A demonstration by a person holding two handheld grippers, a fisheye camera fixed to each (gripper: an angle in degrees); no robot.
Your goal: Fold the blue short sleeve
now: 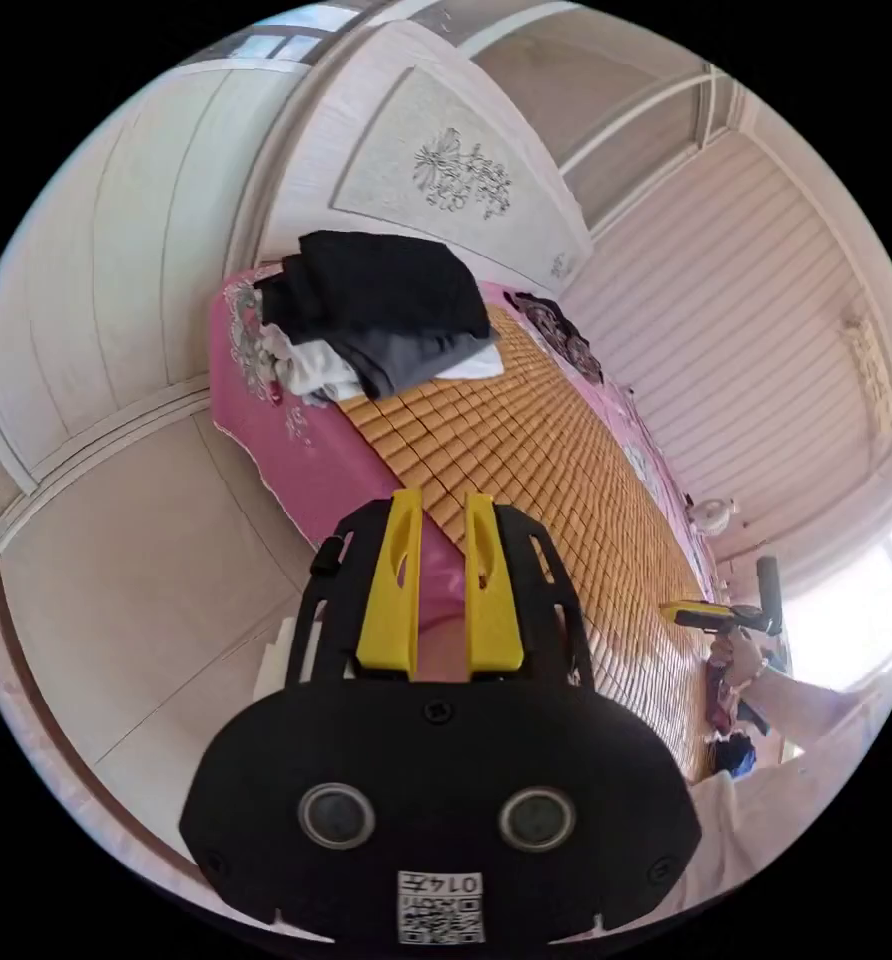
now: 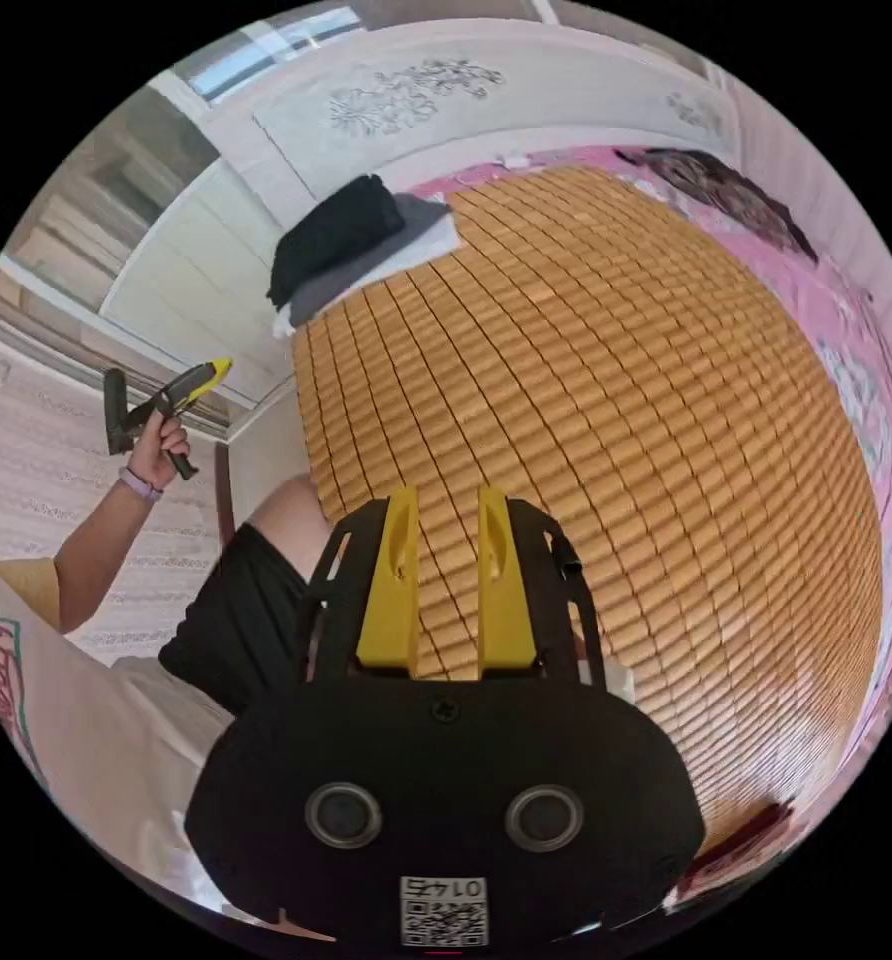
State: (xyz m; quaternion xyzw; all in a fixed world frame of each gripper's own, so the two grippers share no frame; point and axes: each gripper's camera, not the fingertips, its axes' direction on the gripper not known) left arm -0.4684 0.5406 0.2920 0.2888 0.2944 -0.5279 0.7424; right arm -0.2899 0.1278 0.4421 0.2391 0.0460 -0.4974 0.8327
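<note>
My left gripper (image 1: 442, 497) hangs open over the near corner of a bed, with nothing between its yellow jaws. It also appears in the right gripper view, as the left gripper (image 2: 181, 390) raised in a hand off the bed's side. My right gripper (image 2: 447, 492) is open over the bamboo mat (image 2: 606, 400) and holds nothing. In the left gripper view a hand holds the right gripper (image 1: 711, 615) above the mat's (image 1: 536, 450) far edge. A small patch of dark blue cloth (image 1: 734, 755) lies below that arm; I cannot tell what it is.
A stack of folded black, grey and white clothes (image 1: 381, 310) (image 2: 351, 245) sits at one end of the mat. A dark patterned garment (image 1: 564, 340) (image 2: 731, 190) lies on the pink sheet (image 1: 276, 440). White wardrobe doors (image 1: 116, 330) stand beside the bed. A person's leg in black shorts (image 2: 241, 610) is at the bed's edge.
</note>
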